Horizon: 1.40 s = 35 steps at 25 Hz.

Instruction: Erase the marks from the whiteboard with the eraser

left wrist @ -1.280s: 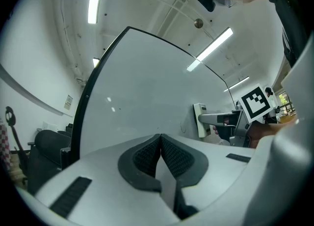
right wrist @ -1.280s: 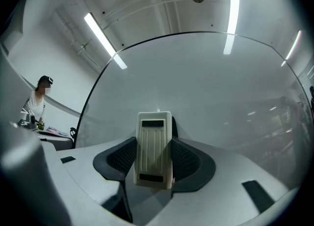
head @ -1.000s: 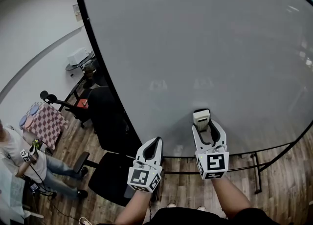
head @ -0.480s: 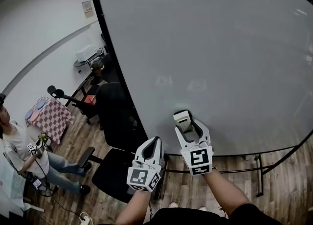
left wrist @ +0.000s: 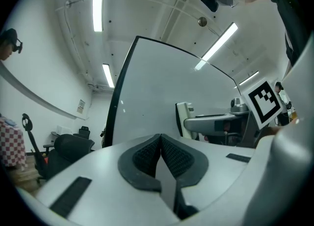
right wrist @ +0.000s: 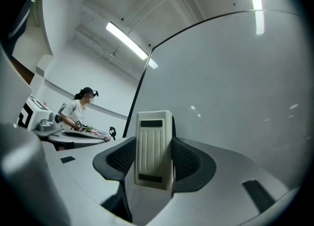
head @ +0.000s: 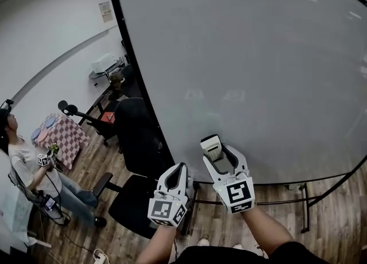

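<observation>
A large whiteboard [head: 246,56] on a black-framed stand fills most of the head view; its surface looks plain grey-white with no marks that I can make out. My right gripper [head: 215,152] is shut on a cream-white eraser [head: 211,145], held near the board's lower edge. In the right gripper view the eraser [right wrist: 154,149] stands upright between the two dark pads, with the whiteboard [right wrist: 230,87] just beyond it. My left gripper [head: 176,172] hangs lower and to the left, away from the board, its jaws shut with nothing in them [left wrist: 160,154].
Black office chairs [head: 135,128] stand left of the board's edge. Further left are a checkered table [head: 57,136] and a person [head: 26,165] on the wooden floor. The board's stand legs [head: 304,200] spread across the floor on the right.
My right gripper with the eraser has moved left and down along the board's lower part. The left gripper has barely shifted.
</observation>
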Each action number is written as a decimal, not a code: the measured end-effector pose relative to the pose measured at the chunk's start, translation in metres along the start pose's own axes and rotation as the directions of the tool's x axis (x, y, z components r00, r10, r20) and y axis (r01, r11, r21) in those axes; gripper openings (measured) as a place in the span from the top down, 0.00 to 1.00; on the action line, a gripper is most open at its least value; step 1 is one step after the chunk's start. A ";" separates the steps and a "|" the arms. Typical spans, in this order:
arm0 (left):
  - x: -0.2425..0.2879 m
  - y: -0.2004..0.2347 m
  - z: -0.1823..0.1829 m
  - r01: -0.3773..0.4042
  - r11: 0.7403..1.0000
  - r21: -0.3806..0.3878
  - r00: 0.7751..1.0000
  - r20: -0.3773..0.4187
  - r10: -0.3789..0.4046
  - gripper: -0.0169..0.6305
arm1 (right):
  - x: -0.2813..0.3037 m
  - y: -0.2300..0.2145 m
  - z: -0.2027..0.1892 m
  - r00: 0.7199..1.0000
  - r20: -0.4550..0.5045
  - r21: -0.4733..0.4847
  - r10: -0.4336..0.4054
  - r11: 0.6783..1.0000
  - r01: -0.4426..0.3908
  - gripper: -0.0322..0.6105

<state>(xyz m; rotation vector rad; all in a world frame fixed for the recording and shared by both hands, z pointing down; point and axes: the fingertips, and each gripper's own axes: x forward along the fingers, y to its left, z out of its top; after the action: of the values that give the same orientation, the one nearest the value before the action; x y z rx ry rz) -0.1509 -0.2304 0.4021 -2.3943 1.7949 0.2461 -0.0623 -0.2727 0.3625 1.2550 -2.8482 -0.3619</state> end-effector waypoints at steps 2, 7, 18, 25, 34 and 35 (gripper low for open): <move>0.003 -0.005 -0.002 0.013 1.000 -0.003 1.000 -0.002 -0.013 0.94 | -0.016 -0.010 0.009 0.999 0.035 0.001 -0.027 1.000 0.027 0.56; 0.019 -0.027 -0.007 0.059 0.998 -0.018 0.998 -0.002 -0.059 0.94 | -0.060 -0.046 0.024 0.988 0.097 -0.022 -0.117 0.993 0.120 0.56; 0.052 -0.090 -0.017 0.190 0.981 -0.040 0.981 -0.013 -0.191 0.94 | -0.145 -0.122 0.009 0.944 0.050 -0.078 -0.327 0.941 0.330 0.56; 0.058 -0.115 -0.023 0.225 0.973 -0.045 0.974 -0.029 -0.227 0.94 | -0.179 -0.147 -0.024 0.905 -0.047 -0.132 -0.422 0.901 0.413 0.56; 0.054 -0.109 -0.029 0.212 0.976 -0.051 0.976 -0.046 -0.214 0.94 | -0.179 -0.142 -0.027 0.909 -0.043 -0.104 -0.415 0.907 0.409 0.56; 0.054 -0.111 -0.029 0.210 0.976 -0.050 0.976 -0.046 -0.212 0.94 | -0.180 -0.142 -0.027 0.910 -0.040 -0.103 -0.413 0.907 0.407 0.56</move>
<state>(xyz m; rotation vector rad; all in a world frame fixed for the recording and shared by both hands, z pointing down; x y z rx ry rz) -0.0287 -0.2558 0.4206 -2.6199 1.5519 0.2050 0.1660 -0.2400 0.3739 1.8090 -2.4650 -0.4430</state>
